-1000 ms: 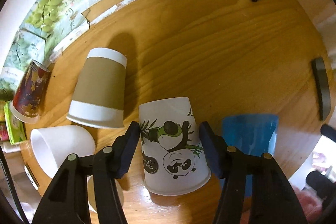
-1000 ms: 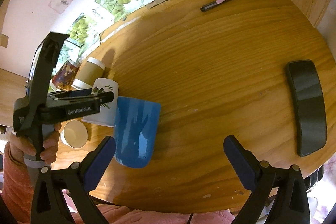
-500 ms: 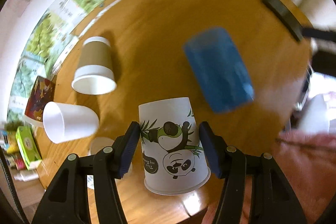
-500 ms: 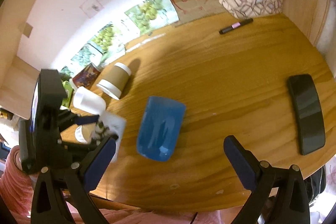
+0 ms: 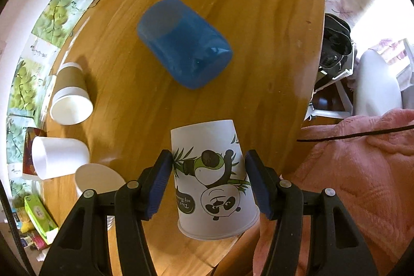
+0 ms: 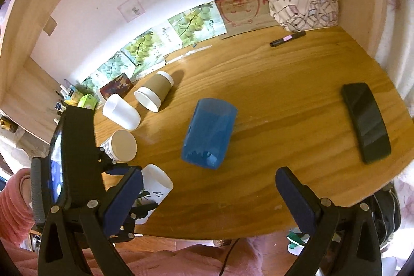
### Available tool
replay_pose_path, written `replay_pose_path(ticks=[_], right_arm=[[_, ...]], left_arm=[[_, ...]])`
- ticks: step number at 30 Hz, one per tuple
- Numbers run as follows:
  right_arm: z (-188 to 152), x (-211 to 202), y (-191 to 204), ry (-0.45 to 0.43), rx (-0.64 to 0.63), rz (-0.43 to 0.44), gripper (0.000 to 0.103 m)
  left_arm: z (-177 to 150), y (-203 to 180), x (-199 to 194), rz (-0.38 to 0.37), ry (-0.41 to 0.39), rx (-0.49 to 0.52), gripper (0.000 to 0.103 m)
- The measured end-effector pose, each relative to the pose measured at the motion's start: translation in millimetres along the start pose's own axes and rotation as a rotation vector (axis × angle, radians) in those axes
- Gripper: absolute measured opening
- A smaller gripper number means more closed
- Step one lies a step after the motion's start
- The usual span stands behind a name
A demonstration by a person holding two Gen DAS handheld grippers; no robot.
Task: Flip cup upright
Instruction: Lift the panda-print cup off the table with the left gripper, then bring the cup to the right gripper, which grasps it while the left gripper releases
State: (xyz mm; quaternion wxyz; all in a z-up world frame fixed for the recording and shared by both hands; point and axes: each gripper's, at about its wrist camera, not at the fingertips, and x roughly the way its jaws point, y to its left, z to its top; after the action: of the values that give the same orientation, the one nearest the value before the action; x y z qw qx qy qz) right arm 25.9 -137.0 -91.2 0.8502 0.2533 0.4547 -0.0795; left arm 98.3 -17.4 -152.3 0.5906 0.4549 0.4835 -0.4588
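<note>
Left hand-held gripper (image 5: 208,177) is clamped on the panda paper cup (image 5: 213,179), blue pads touching both sides of its wall; the print is upside down in the left wrist view, closed base pointing away from the camera and rim toward it. In the right wrist view the same cup (image 6: 155,189) sits lifted off the wooden surface (image 6: 271,84) near its front-left edge, base tilted up and to the right. Right hand-held gripper (image 6: 208,194) is wide open with nothing between its fingers, hanging over the front edge of the surface. Blue translucent cup (image 6: 209,132) lies on its side mid-surface, well apart from both grippers. Brown-and-white paper cup (image 6: 154,91) lies on its side toward the back left, mouth facing front-left; a plain white cup (image 6: 121,111) lies on its side just beside it; a checked cup (image 6: 121,145) stands near the left edge, cannot tell which end is up. Black phone (image 6: 366,122) lies flat at the right, black marker (image 6: 287,38) near the printed bag (image 6: 302,5) at the back.
</note>
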Motion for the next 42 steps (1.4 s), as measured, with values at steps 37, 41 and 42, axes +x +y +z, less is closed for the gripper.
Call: replay_pose_path(ticks=[37,41,42], right_arm=[[-32.9,61.4,74.8,0.109,-0.899,0.033,0.102],[-42.5,63.6,87.0,0.120,-1.128,0.037,0.102],[-45.4,64.4,90.8,0.125,-1.182,0.039,0.102]], left_arm=[[-115.1,78.9,-63.4,-0.192,-0.383,-0.753,0.079],[-123.5,73.2,-72.7,-0.197,-0.421,-0.796,0.079],[-125.3,70.3,-75.5,-0.192,-0.431,-0.806,0.079]])
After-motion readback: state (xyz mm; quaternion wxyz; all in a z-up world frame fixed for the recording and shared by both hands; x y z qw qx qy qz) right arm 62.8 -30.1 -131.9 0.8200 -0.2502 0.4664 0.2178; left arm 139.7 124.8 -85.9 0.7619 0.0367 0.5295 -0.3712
